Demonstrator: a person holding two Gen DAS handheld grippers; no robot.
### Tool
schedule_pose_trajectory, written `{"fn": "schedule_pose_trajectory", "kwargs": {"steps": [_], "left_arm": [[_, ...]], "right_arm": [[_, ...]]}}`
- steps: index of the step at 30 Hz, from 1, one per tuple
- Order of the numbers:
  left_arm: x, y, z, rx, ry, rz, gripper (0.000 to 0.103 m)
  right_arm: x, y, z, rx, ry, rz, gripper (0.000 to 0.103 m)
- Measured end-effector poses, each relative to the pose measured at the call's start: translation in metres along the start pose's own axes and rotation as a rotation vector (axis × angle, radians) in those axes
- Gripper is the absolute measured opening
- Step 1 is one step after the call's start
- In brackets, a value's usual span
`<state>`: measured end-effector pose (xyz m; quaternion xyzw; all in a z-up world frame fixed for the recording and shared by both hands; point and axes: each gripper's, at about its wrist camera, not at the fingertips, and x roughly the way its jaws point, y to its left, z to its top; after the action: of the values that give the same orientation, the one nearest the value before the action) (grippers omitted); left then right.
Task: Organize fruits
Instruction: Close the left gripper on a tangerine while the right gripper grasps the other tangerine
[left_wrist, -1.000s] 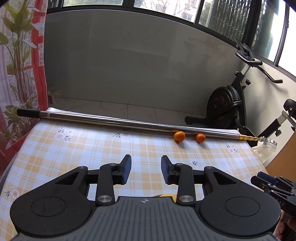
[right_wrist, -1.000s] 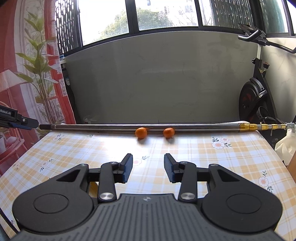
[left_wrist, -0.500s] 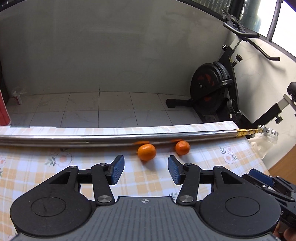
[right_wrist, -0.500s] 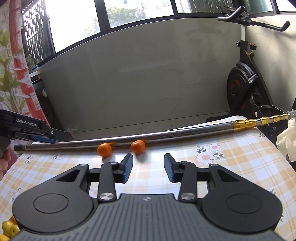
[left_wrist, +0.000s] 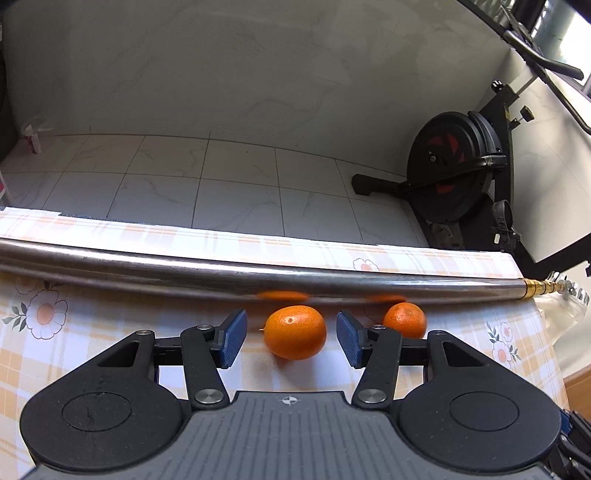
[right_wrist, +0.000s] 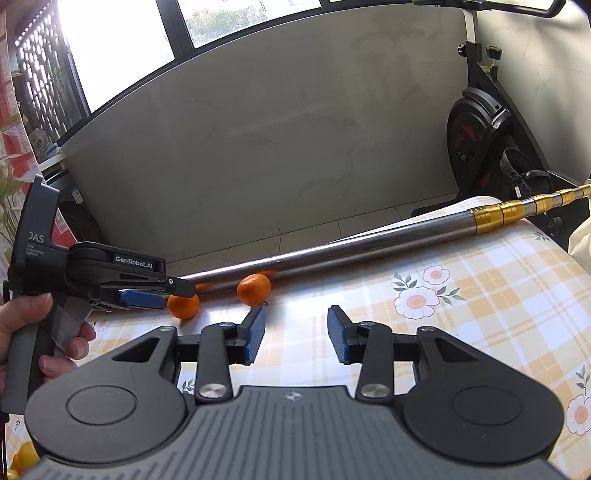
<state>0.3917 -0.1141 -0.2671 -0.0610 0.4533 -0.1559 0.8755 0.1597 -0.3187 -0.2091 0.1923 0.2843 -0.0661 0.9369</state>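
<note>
Two small oranges lie on the checked tablecloth against a metal pole. In the left wrist view my left gripper (left_wrist: 291, 341) is open with the nearer orange (left_wrist: 296, 336) between its blue pads, not touching. The second orange (left_wrist: 404, 319) sits just right of the right finger. In the right wrist view my right gripper (right_wrist: 296, 338) is open and empty, a short way in front of the right-hand orange (right_wrist: 254, 288). The left gripper (right_wrist: 177, 295) shows there from the side, around the left-hand orange (right_wrist: 183, 306).
The metal pole (left_wrist: 258, 275) with a gold telescopic end (right_wrist: 517, 208) lies across the table's far edge. An exercise bike (left_wrist: 454, 173) stands on the tiled floor beyond. Yellow fruits (right_wrist: 22, 456) show at the lower left of the right wrist view.
Both grippers moved forward towards the oranges. My left gripper came down around the left-hand orange and opened wider. My right gripper swung right and closer to the pole.
</note>
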Motion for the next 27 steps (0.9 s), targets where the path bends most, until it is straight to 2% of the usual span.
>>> {"fn": "schedule_pose_trajectory", "kwargs": {"steps": [5,6,7,11,15,19,23,27], "left_arm": [[0.013,0.001,0.0,-0.017,0.022,-0.004,0.055],[0.014,0.0,-0.001,-0.013,0.021,0.0,0.051],[0.015,0.0,-0.002,-0.006,0.016,0.01,0.044],[0.005,0.004,-0.006,0.018,0.016,-0.006,0.043],[-0.028,0.006,-0.013,0.055,-0.012,-0.021,0.043],[-0.087,0.016,-0.022,0.074,-0.123,-0.034,0.043],[-0.145,0.04,-0.031,0.023,-0.177,-0.076,0.043],[-0.175,0.062,-0.039,-0.012,-0.176,-0.058,0.043]], "right_arm": [[0.004,-0.003,-0.003,0.004,0.015,0.004,0.042],[0.005,-0.002,-0.003,0.001,0.017,0.003,0.042],[0.005,-0.002,-0.004,-0.003,0.019,0.003,0.042],[0.011,0.003,-0.003,-0.025,0.028,0.008,0.042],[0.022,0.015,0.0,-0.077,-0.003,0.031,0.042],[0.048,0.027,-0.002,-0.14,-0.02,0.043,0.042],[0.077,0.032,-0.001,-0.113,0.004,0.041,0.042],[0.101,0.033,0.003,-0.055,0.045,0.036,0.043]]}}
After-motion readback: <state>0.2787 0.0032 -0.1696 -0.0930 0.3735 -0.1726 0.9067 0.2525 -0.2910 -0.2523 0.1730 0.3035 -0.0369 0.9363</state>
